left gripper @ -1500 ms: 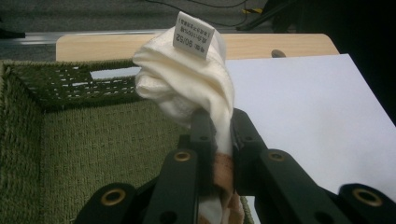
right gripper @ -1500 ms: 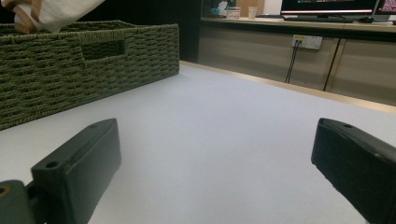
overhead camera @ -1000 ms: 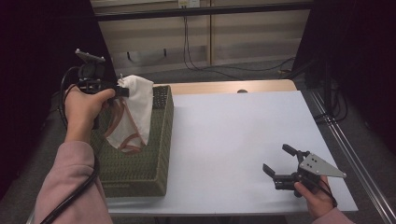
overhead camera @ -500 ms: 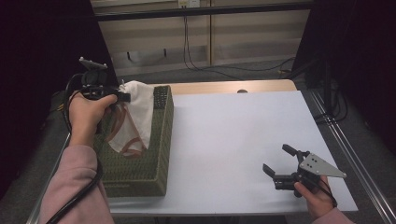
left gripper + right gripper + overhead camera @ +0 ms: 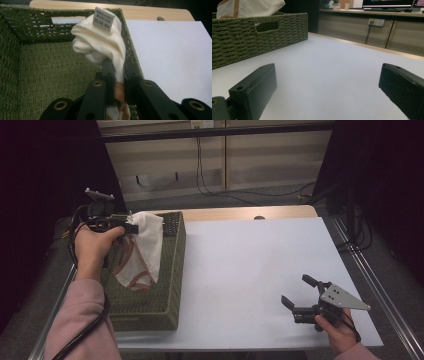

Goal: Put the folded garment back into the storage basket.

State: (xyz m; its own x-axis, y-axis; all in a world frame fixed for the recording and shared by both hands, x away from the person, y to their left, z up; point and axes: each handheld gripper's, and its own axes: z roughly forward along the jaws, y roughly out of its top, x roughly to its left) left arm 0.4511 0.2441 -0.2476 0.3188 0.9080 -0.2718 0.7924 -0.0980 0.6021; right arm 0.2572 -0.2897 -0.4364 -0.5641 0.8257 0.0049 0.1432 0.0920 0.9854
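A white cloth with brown trim [image 5: 141, 251] hangs from my left gripper [image 5: 131, 227], which is shut on its bunched top over the green woven basket [image 5: 165, 300]. Seen from the left gripper view, the black jaws pinch the cloth [image 5: 100, 45] just below a small white label [image 5: 103, 15], and the lower end hangs down inside the basket [image 5: 45, 75]. My right gripper [image 5: 297, 294] rests low over the white table [image 5: 250, 260] near the front right corner, jaws wide open with nothing between them [image 5: 327, 82].
The basket [image 5: 249, 35] stands along the table's left edge, with a handle slot in its end wall. A wooden strip [image 5: 240, 213] runs along the table's far edge. Dark floor and cables lie beyond, and a metal rail runs along the table's right side.
My left gripper has sunk a little with the cloth, so more of the cloth now hangs inside the basket. The right gripper has stayed where it was.
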